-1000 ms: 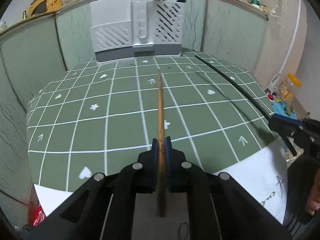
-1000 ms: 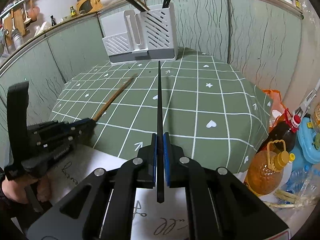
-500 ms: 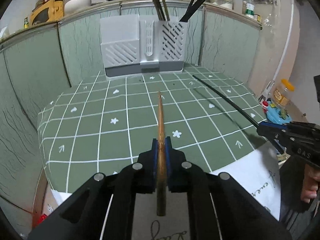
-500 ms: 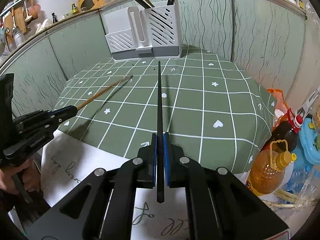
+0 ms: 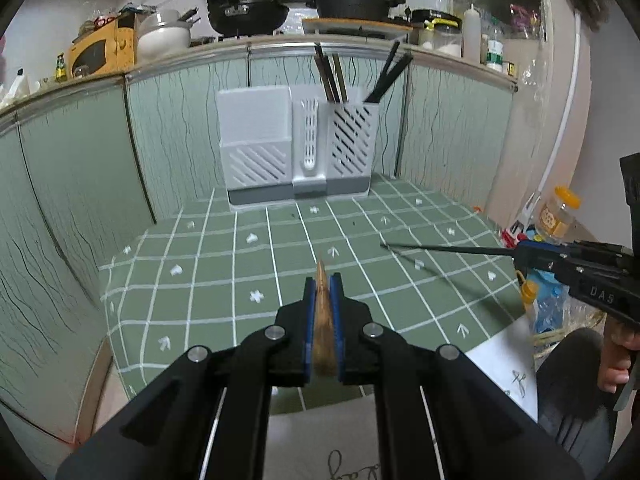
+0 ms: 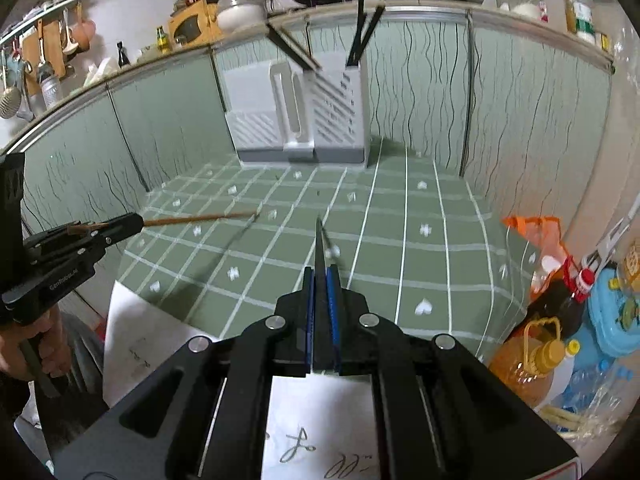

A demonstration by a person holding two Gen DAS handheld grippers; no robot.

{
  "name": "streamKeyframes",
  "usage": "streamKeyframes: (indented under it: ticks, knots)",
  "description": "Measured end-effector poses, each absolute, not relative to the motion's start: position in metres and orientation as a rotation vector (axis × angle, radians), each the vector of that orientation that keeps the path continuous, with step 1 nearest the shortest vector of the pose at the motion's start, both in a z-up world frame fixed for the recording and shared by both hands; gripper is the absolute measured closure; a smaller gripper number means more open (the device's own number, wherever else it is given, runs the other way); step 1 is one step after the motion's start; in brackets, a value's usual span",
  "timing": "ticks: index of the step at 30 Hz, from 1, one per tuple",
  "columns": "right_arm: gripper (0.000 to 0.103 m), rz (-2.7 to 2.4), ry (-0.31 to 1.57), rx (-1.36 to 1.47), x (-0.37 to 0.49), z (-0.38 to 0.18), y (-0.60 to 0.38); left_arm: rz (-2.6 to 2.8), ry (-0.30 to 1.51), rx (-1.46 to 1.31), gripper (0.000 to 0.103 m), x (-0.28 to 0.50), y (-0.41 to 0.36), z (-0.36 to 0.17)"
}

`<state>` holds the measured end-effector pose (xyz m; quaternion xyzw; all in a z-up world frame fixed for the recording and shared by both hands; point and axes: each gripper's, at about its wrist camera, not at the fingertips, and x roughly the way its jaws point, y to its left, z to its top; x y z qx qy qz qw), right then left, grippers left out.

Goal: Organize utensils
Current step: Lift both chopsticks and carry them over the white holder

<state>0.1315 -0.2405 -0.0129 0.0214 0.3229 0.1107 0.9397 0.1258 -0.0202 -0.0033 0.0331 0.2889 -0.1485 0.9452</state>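
**Both grippers hold a chopstick above the table**

The left gripper (image 5: 323,280) is closed on a brown wooden chopstick (image 6: 200,219), and the right gripper (image 6: 321,274) is closed on a black chopstick (image 5: 444,247). Both chopsticks are in the air over the front part of the green checked tablecloth (image 5: 224,264). The white utensil holder (image 5: 298,146) stands at the back edge, against the wall, with dark chopsticks (image 5: 330,74) in its right compartment.

The right gripper (image 5: 520,254) carries white letters "DAS" on its black body, and handwriting on the paper (image 6: 320,432) beneath stays illegible.
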Motion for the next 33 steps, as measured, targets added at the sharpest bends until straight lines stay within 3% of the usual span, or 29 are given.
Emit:
streamKeyframes:
  ticks: [33]
  knots:
    - [0.097,0.254,0.492,0.051,0.204,0.135,-0.257,-0.471,0.451,0.04,0.095,0.203,-0.022,0.13]
